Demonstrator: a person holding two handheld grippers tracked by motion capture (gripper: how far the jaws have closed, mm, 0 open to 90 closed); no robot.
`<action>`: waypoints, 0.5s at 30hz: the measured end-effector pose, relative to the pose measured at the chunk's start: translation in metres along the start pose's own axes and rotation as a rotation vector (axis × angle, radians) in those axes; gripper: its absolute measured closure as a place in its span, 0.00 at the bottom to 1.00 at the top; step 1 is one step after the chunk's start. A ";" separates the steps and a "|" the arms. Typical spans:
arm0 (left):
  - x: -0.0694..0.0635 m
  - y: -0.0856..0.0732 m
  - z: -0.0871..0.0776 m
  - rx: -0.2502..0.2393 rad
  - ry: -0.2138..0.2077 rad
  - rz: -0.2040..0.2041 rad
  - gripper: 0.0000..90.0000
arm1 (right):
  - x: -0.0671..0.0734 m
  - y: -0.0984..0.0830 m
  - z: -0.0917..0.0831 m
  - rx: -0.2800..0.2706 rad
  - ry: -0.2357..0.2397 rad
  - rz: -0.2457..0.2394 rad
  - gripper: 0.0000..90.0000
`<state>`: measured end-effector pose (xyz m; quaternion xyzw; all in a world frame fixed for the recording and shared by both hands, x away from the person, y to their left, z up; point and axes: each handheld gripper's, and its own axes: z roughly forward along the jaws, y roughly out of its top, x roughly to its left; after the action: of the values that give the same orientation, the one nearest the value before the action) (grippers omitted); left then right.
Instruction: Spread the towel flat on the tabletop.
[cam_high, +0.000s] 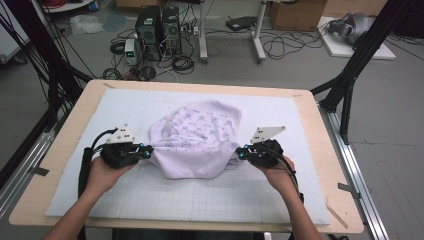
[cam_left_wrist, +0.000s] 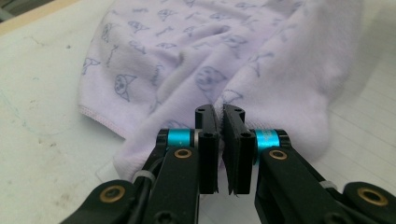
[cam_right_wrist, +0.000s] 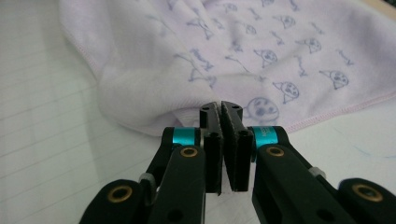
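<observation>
A pale lilac towel printed with small cat faces lies bunched in the middle of the white gridded mat. My left gripper is shut on the towel's left edge. In the left gripper view the jaws pinch a fold of the towel at their tips. My right gripper is shut on the towel's right edge. In the right gripper view the jaws press together on the hem of the towel. The cloth sags between the two grippers.
The mat covers a wooden table with a bare rim around it. Black frame posts stand at the table's far right and far left. Computer towers and cables lie on the floor beyond the table.
</observation>
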<state>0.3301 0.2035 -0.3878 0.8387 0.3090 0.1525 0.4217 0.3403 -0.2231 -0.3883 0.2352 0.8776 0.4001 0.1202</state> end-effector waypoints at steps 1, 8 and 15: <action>0.004 0.001 0.007 0.005 0.005 -0.018 0.94 | -0.004 -0.001 0.004 0.006 -0.003 0.010 0.97; 0.014 -0.005 0.030 0.077 -0.085 -0.084 0.58 | -0.019 -0.010 0.011 -0.019 0.066 0.087 0.70; 0.001 -0.010 0.029 0.094 -0.079 0.002 0.89 | -0.004 -0.014 0.020 0.007 0.083 0.033 0.93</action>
<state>0.3414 0.1913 -0.4133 0.8633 0.2981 0.1052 0.3935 0.3475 -0.2205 -0.4119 0.2331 0.8792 0.4084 0.0763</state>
